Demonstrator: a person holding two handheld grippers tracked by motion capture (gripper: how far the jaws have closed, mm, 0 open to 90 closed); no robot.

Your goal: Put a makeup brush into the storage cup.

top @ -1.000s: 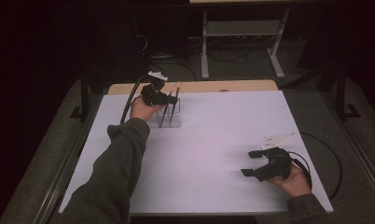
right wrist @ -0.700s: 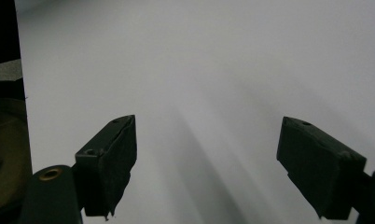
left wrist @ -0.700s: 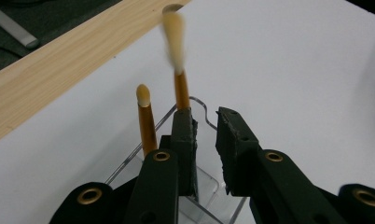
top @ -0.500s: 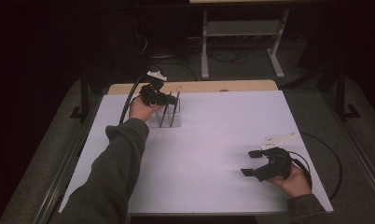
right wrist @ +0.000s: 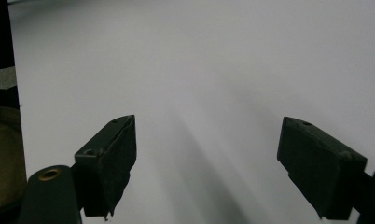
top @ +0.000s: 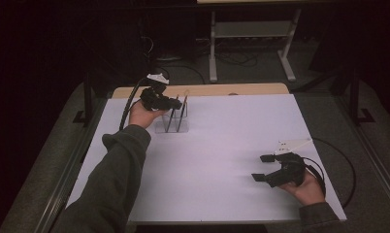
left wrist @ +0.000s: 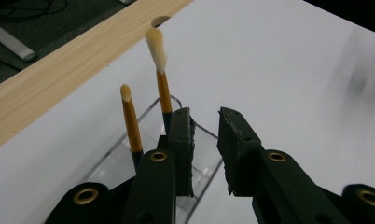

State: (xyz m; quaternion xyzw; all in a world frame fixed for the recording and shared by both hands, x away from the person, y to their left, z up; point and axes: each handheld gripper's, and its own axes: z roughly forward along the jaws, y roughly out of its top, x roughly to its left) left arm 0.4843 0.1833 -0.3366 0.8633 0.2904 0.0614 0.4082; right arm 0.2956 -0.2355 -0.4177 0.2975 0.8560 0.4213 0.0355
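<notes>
A white table [top: 222, 145] with a wooden strip [top: 241, 89] along its far edge is seen. At the far left of it a clear holder [top: 176, 127] stands, in which two brushes are kept nearly upright, bristles up, leaning slightly to the right and away: a taller brush [left wrist: 159, 70] and a shorter brush [left wrist: 131, 123]. The left gripper [left wrist: 205, 135] is held just beside them, its jaws narrowly parted around nothing. Well apart, at the near right, the right gripper [top: 265, 168] is held low over the table, jaws spread wide.
</notes>
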